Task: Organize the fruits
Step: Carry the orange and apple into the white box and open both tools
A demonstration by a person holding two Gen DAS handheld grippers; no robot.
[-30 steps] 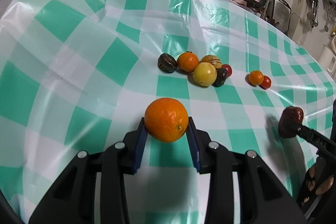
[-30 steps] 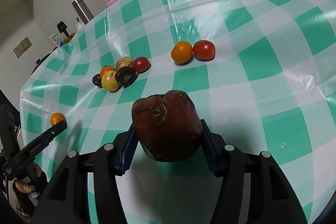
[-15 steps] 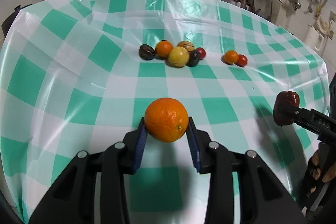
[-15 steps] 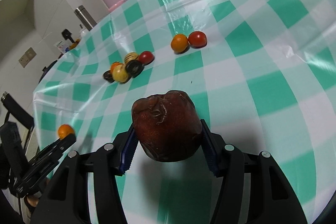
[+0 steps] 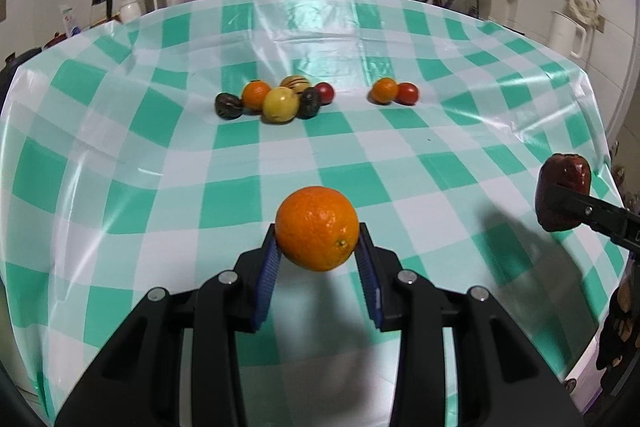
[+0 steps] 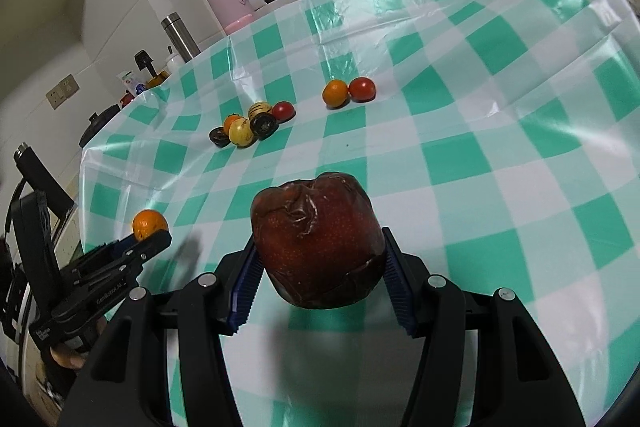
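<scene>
The tablecloth [image 5: 360, 183] has green and white checks. The orange [image 5: 317, 229] is bright orange. The wrinkly apple [image 6: 318, 241] is dark red.

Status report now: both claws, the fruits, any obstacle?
Left claw shut on orange. Right claw shut on dark red fruit. Both held above the tablecloth; nothing blocks the way to the fruit cluster.

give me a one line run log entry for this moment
left claw: shut on orange | right claw: shut on dark red apple | both above tablecloth | fruit cluster: far side
</scene>
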